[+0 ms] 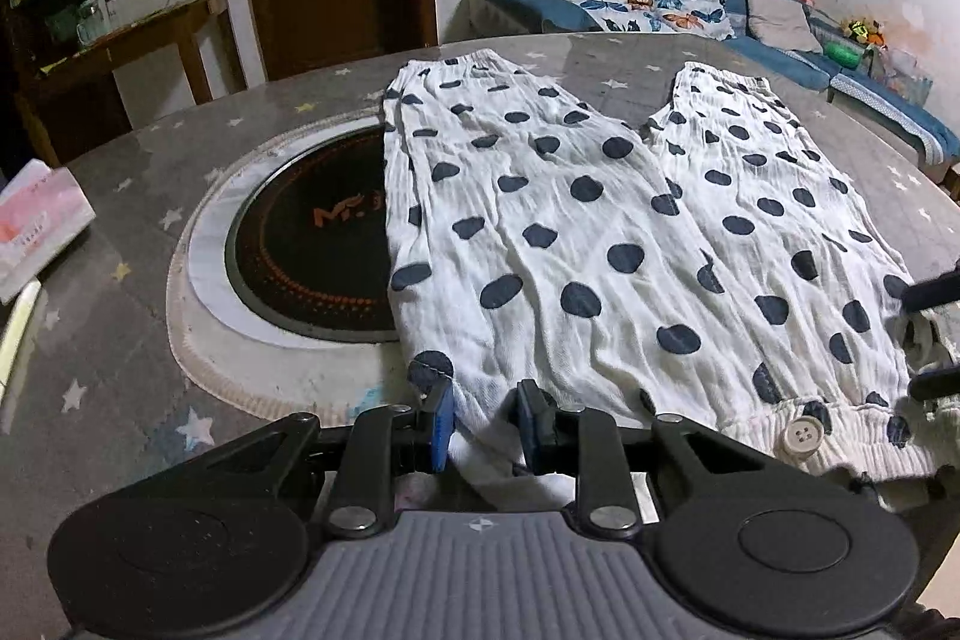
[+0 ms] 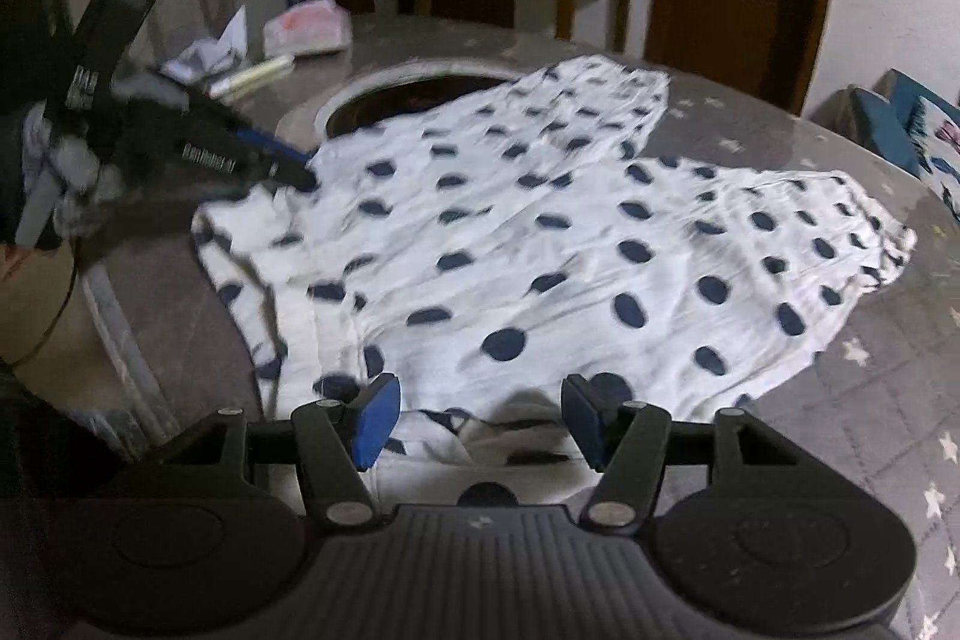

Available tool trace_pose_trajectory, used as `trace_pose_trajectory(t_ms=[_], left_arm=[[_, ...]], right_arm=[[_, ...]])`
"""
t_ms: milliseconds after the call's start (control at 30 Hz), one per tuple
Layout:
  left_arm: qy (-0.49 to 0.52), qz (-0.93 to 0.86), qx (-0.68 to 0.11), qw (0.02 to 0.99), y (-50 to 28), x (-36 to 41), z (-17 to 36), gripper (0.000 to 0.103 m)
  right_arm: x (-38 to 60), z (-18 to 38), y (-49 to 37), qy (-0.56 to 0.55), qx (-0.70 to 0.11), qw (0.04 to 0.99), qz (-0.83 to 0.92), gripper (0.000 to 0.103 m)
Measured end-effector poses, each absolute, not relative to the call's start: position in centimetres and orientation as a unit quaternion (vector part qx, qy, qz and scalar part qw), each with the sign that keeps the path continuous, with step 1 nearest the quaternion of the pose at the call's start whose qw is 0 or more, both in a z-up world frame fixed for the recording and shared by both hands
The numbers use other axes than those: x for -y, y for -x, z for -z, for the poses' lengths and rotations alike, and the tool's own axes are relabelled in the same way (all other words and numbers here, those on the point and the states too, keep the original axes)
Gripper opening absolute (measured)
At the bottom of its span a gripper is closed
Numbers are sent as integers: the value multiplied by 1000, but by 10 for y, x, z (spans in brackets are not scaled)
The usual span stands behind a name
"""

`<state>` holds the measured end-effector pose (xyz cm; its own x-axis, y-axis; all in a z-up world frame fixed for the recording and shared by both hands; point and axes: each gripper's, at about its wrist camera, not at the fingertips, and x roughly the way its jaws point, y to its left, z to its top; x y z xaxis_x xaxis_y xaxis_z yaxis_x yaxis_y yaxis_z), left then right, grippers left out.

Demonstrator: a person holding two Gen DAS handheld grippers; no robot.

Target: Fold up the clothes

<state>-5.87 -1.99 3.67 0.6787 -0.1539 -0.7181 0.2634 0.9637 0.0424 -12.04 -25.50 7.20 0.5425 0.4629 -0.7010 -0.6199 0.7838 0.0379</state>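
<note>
White trousers with dark blue dots [image 1: 600,244] lie flat on the round grey table [image 1: 138,352], legs pointing away, waistband with a white button [image 1: 803,435] nearest me. My left gripper [image 1: 483,421] is shut on the waistband's left corner, white cloth bunched between its blue pads. In the right wrist view the trousers [image 2: 570,256] spread ahead, and my right gripper [image 2: 480,418] is open with its jaws wide apart over the near waistband edge. The left gripper [image 2: 282,163] shows at the trousers' far left corner. The right gripper's fingertips [image 1: 930,292] show at the left view's right edge.
A black round cooktop [image 1: 312,244] is set in the table's middle, partly under the left trouser leg. A pink tissue pack [image 1: 36,226] and crumpled paper [image 2: 204,55] lie at the table's left. A blue sofa [image 1: 780,16] and a wooden side table [image 1: 120,40] stand beyond.
</note>
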Motion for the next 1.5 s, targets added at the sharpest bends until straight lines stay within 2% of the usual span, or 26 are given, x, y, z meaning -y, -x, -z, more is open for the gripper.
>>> trace_pose_trajectory(t_ms=[300,567,767,933,1100,1200,1267,1367,1500], left_arm=[[-71,166,-361,915,69,55,-57,26],[-75,274,-354,891,92,108,-65,41],[-108,380,-336,855,121,155,-69,49],[-149,406,-346,833,130,185,-52,49],[-169,398,-360,827,123,198,-35,46],[-176,394,-365,825,117,199,-30,38],[-173,393,-372,823,112,198,-26,28],[-165,392,-375,823,105,196,-25,20],[-150,395,-375,825,101,193,-29,14]], right_arm=[[273,-66,108,70,-388,866,-307,61],[332,-87,59,8,-372,904,-213,60],[377,-74,10,-35,-380,915,-129,52],[398,-62,-24,-54,-385,917,-91,44],[409,-57,-59,-70,-381,920,-68,42],[414,-55,-85,-78,-380,920,-54,41],[415,-54,-100,-80,-379,921,-46,41],[417,-50,-124,-83,-380,921,-33,41],[416,-44,-149,-82,-382,921,-13,41]])
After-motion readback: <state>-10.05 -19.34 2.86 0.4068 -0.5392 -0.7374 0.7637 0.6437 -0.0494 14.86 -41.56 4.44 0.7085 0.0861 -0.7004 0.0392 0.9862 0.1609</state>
